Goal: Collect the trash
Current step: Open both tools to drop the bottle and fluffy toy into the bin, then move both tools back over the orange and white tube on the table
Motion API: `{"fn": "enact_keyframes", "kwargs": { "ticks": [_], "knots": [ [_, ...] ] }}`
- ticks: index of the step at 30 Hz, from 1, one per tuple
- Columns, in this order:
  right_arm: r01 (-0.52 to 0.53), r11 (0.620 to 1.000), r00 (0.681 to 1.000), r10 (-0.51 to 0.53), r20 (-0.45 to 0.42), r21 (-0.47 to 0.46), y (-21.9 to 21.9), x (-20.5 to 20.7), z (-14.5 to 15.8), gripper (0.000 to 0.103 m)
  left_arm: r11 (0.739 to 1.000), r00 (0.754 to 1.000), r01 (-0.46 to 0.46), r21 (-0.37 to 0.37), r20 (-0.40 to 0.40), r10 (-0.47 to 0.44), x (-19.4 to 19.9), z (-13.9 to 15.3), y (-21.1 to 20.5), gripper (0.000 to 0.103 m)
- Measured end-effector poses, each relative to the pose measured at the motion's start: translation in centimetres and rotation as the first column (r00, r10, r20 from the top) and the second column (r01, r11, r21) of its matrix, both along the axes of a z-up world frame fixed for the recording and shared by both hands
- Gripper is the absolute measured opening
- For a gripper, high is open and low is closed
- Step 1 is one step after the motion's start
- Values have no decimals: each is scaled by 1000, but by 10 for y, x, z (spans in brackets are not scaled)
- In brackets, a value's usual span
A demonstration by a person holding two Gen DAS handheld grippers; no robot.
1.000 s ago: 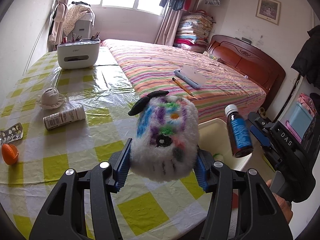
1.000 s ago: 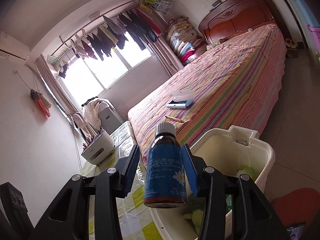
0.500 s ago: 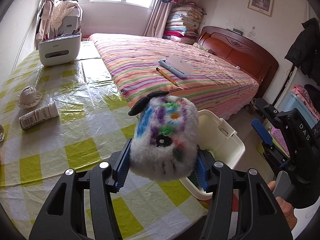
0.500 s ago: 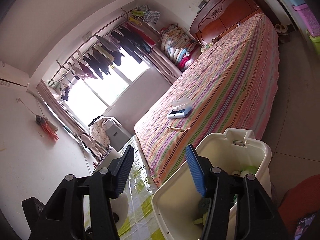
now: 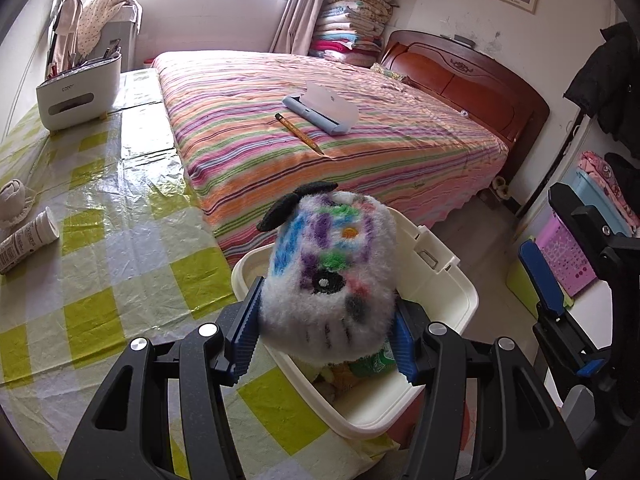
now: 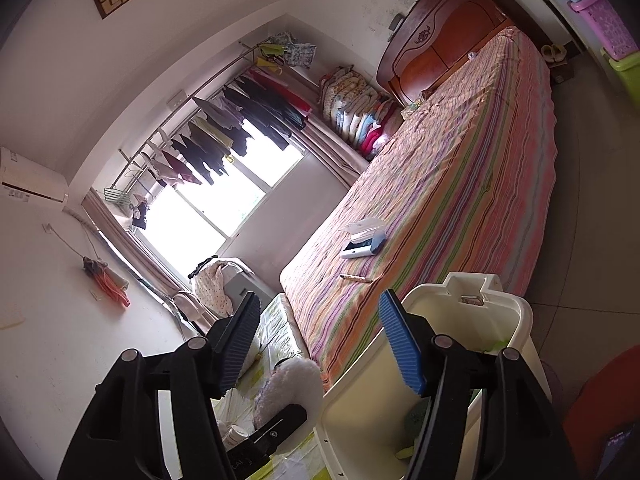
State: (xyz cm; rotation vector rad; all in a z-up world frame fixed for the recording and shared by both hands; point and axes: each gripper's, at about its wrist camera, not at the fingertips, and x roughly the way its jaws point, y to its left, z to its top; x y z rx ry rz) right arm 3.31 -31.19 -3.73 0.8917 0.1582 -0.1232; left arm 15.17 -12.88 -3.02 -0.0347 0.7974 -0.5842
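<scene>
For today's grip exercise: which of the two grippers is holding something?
The left gripper: its fingers clamp the fluffy toy above the bin. The right gripper is open and empty.

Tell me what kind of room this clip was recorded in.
A lived-in home bedroom: a bed with a striped cover and wooden headboard, folded quilts stacked in the corner, and laundry hung on a rail above the window.

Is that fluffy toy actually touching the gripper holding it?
Touching: the left wrist view shows the left gripper with both blue pads pressed into the fluffy toy.
</scene>
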Motion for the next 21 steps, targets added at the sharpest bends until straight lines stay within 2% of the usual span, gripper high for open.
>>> {"fn": "enact_keyframes", "kwargs": {
  "ticks": [7, 13, 14, 21],
  "knots": [
    [-3, 1000, 1000, 3, 1, 12, -1, 0, -2, 61, 999, 1000, 20, 26, -1, -20, 1, -4, -18, 58],
    [-3, 1000, 1000, 3, 4, 8, -2, -2, -1, 61, 999, 999, -32, 11, 10, 32, 4, -3, -15, 77],
    [-7, 1000, 1000, 7, 2, 7, -1, -1, -1, 61, 999, 999, -40, 19, 20, 39, 4, -2, -14, 82],
    [-22, 1000, 1000, 22, -13, 7, 0, 2, -2, 62, 991, 996, -52, 122, 76, 43, -5, 1, 9, 89]
  ]
}}
